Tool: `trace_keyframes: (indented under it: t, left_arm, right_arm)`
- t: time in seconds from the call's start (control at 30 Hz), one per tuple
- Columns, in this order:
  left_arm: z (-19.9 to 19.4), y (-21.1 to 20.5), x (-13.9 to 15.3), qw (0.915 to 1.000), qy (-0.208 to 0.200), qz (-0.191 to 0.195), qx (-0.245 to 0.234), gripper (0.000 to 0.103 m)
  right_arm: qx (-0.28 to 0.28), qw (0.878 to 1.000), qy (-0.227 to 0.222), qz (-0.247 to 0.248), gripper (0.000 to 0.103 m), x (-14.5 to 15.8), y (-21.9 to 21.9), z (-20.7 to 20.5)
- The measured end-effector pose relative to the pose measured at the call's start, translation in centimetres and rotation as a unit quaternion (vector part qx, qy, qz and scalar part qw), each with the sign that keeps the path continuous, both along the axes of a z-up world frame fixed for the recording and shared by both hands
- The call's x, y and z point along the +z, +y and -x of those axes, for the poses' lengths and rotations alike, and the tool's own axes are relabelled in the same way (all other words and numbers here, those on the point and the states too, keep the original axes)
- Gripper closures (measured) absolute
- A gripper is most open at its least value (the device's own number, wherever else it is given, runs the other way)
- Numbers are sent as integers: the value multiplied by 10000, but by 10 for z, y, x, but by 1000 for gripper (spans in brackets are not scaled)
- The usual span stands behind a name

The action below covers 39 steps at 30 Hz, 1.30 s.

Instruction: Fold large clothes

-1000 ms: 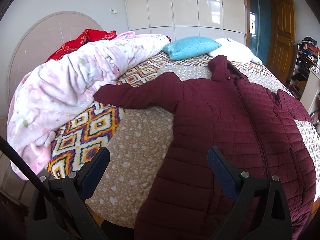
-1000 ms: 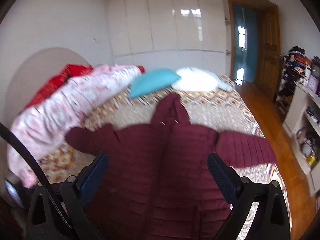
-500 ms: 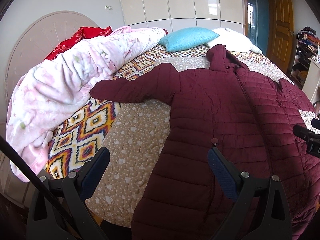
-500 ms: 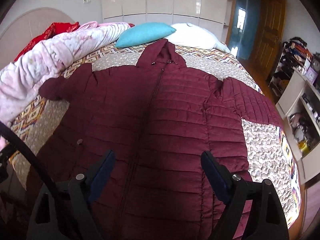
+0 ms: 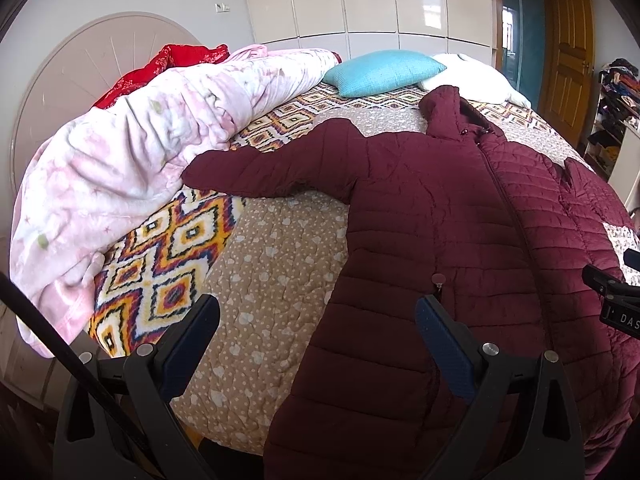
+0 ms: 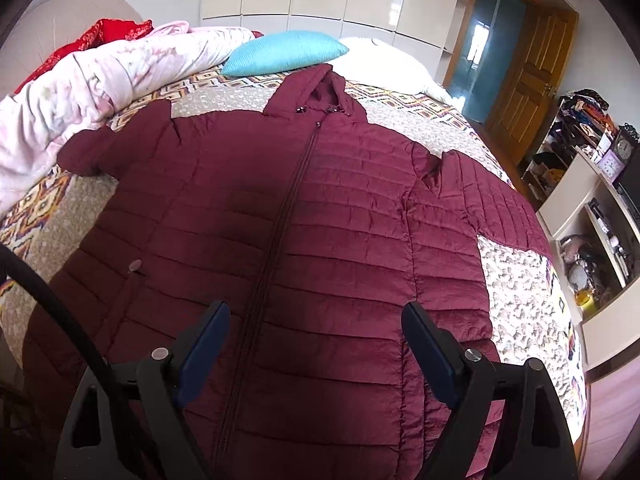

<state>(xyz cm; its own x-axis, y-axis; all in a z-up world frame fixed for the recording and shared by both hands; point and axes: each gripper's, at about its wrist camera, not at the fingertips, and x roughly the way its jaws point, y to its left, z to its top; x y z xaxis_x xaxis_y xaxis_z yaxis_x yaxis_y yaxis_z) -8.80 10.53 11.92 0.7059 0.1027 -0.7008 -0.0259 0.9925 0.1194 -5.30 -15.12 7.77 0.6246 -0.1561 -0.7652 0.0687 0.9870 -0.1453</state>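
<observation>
A maroon quilted hooded jacket (image 5: 440, 220) lies flat and zipped on the bed, hood toward the pillows, both sleeves spread out. It fills the right wrist view (image 6: 288, 232). My left gripper (image 5: 316, 344) is open and empty above the jacket's lower left edge. My right gripper (image 6: 314, 344) is open and empty above the jacket's lower front, right of the zipper. The right gripper's body shows at the right edge of the left wrist view (image 5: 616, 300).
A pink floral duvet (image 5: 120, 168) is piled along the bed's left side beside the left sleeve. A teal pillow (image 5: 380, 72) and white pillow (image 6: 384, 66) lie at the head. Patterned bedspread (image 5: 264, 280) shows around the jacket. Shelves (image 6: 592, 216) stand right.
Both grippers have moved closer and lower over the jacket's lower half. The right wrist view has swung from the room down onto the jacket. The jacket has not moved.
</observation>
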Motion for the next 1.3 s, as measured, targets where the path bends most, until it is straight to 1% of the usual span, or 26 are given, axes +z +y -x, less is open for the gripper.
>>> trace_keyframes:
  t: [0.2, 0.37, 0.47, 0.57, 0.63, 0.7, 0.77, 0.8, 0.87, 0.93, 0.97, 1.0, 1.03, 1.07, 1.1, 1.13, 1.17, 1.2, 1.23, 1.3]
  left_arm:
    - [-8, 7, -1, 9999, -37, -118, 28, 5]
    - [-25, 22, 6, 9987, -166, -461, 160, 5]
    - [-35, 32, 9, 9984, -179, -481, 232, 5]
    - [-55, 50, 11, 9987, -158, -401, 284, 5]
    - [-71, 59, 11, 9984, -95, -420, 356, 5]
    - [-92, 71, 10, 9985, -64, -387, 374, 5]
    - [-121, 90, 6, 9987, 49, -291, 418, 5]
    - [-128, 95, 5, 9986, 90, -252, 458, 5]
    - [-159, 124, 0, 9977, 196, 53, 649, 5]
    - [-183, 149, -6, 9950, 311, 458, 836, 5]
    - [-198, 166, -11, 9922, 347, 728, 951, 7]
    - [-207, 175, -14, 9903, 354, 868, 1022, 13]
    - [-221, 192, -20, 9867, 379, 1081, 1151, 17]
    - [-231, 203, -25, 9835, 417, 1231, 1257, 22]
    - [-244, 221, -32, 9780, 466, 1445, 1429, 25]
    - [-255, 237, -40, 9713, 497, 1675, 1611, 26]
    - [-260, 246, -45, 9669, 503, 1827, 1708, 28]
    - [-267, 257, -53, 9598, 504, 2079, 1820, 29]
    - [-276, 270, -63, 9506, 523, 2377, 1929, 29]
    - [-290, 282, -79, 9415, 570, 2609, 2054, 29]
  right_arm:
    - [-7, 10000, 5, 83, 13, -3, 0, -1]
    - [-66, 9999, 64, 73, 13, -7, -3, -3]
    - [-99, 9999, 108, 89, 13, -10, -4, -4]
    - [-123, 9998, 151, 99, 13, -13, -5, -6]
    - [-125, 9997, 164, 88, 13, -16, -5, -7]
    - [-118, 9998, 170, 69, 13, -18, -5, -8]
    - [-112, 9998, 182, 44, 13, -22, -6, -8]
    - [-117, 9997, 196, 35, 13, -24, -6, -9]
    - [-133, 9997, 205, 16, 13, -27, -7, -9]
    - [-147, 9997, 199, -10, 13, -30, -8, -9]
    - [-169, 9997, 197, -10, 13, -32, -9, -9]
    - [-187, 9996, 198, -5, 13, -33, -10, -10]
    - [-205, 9996, 203, -2, 13, -34, -11, -11]
    - [-228, 9995, 216, -1, 13, -36, -12, -12]
    - [-244, 9994, 233, 2, 13, -38, -13, -13]
    - [-267, 9993, 256, 6, 13, -40, -14, -14]
    - [-280, 9992, 271, 6, 13, -41, -16, -15]
    - [-300, 9991, 291, 1, 13, -43, -17, -16]
    - [-313, 9991, 297, -6, 13, -44, -19, -17]
    - [-343, 9990, 298, 7, 13, -46, -23, -18]
